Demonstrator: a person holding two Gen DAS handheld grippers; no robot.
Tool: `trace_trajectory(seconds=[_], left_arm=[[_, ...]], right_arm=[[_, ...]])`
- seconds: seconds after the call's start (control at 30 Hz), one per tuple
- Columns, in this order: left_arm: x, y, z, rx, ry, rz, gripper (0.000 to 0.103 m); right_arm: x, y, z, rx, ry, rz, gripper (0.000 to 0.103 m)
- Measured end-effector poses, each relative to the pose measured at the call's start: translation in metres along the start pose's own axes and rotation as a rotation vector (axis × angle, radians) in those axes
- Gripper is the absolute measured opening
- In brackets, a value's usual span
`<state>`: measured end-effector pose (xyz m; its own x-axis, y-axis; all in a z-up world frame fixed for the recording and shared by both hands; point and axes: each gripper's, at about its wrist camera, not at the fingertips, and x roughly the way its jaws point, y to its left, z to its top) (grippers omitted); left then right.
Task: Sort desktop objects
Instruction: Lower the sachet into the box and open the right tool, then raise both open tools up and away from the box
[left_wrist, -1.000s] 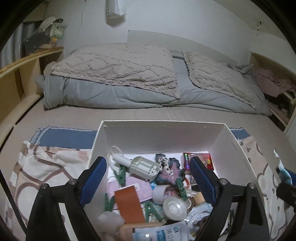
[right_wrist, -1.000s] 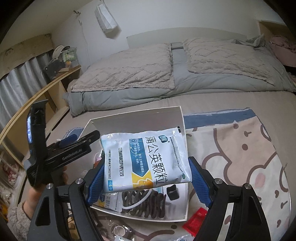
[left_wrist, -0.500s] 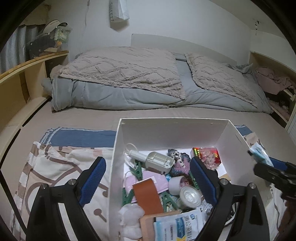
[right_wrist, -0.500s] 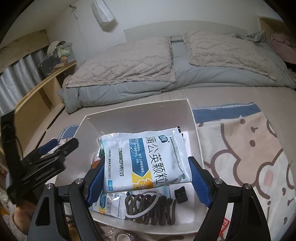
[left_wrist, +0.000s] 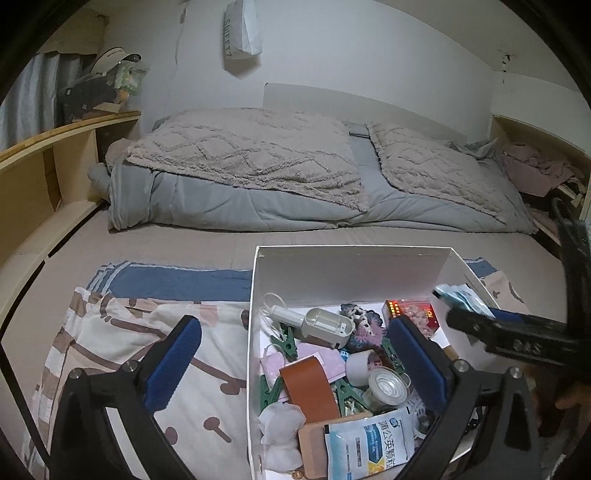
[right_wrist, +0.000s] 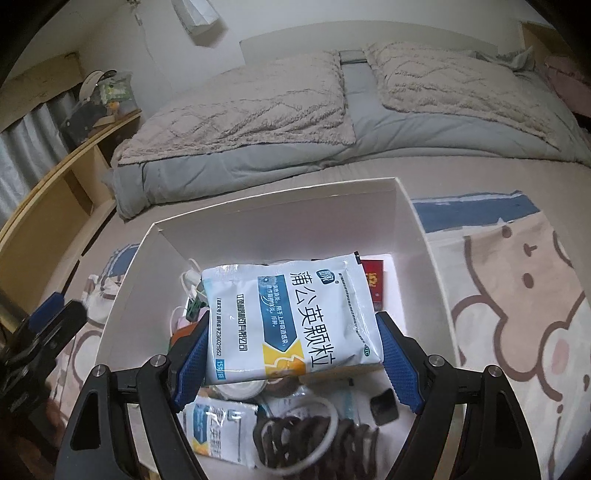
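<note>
A white and blue medicine sachet (right_wrist: 291, 314) hangs flat over the open white box (right_wrist: 258, 221), with my right gripper (right_wrist: 291, 354) shut on its two side edges. My left gripper (left_wrist: 295, 365) hovers at the box's left wall (left_wrist: 253, 332). Its jaws are opening wide, and they press on nothing. In the left wrist view one finger (left_wrist: 509, 339) of the right gripper reaches in from the right with the sachet (left_wrist: 458, 295). A second like sachet (left_wrist: 373, 443) lies at the near end of the box.
The box holds a brown leather piece (left_wrist: 310, 387), a white plug-like device (left_wrist: 321, 325), a red packet (left_wrist: 410, 314), green clips, a tape roll and a dark coiled hair tie (right_wrist: 306, 435). It stands on a patterned blanket (left_wrist: 129, 332) on a bed; a folded quilt (left_wrist: 240, 166) lies behind.
My left gripper has moved left, from straddling the box to its left wall, and its jaws have widened. My right gripper has come down over the box with the sachet.
</note>
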<state>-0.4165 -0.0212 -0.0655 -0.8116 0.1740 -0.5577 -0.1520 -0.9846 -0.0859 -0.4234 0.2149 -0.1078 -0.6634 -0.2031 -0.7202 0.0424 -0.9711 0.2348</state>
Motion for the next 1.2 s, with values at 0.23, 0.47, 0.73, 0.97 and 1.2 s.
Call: trace_trajectory(seconds=[0.23, 0.47, 0.73, 0.97, 1.2], left_arm=[[-0.001, 0.002, -0.003, 0.009, -0.002, -0.012, 0.103], [0.005, 0.005, -0.003, -0.020, 0.015, -0.011, 0.103], [-0.004, 0.000, -0.002, -0.012, 0.012, -0.007, 0.103], [-0.020, -0.007, 0.007, -0.016, -0.003, -0.004, 0.103], [-0.039, -0.019, 0.013, 0.013, -0.028, 0.006, 0.103]], right_arm=[[0.015, 0.005, 0.004, -0.014, -0.030, -0.033, 0.092], [0.005, 0.012, 0.006, -0.053, -0.047, -0.031, 0.103], [-0.008, 0.008, 0.008, -0.055, -0.040, -0.028, 0.103], [-0.029, 0.007, 0.007, -0.061, -0.073, -0.028, 0.103], [-0.058, 0.013, 0.005, -0.096, -0.116, -0.032, 0.103]])
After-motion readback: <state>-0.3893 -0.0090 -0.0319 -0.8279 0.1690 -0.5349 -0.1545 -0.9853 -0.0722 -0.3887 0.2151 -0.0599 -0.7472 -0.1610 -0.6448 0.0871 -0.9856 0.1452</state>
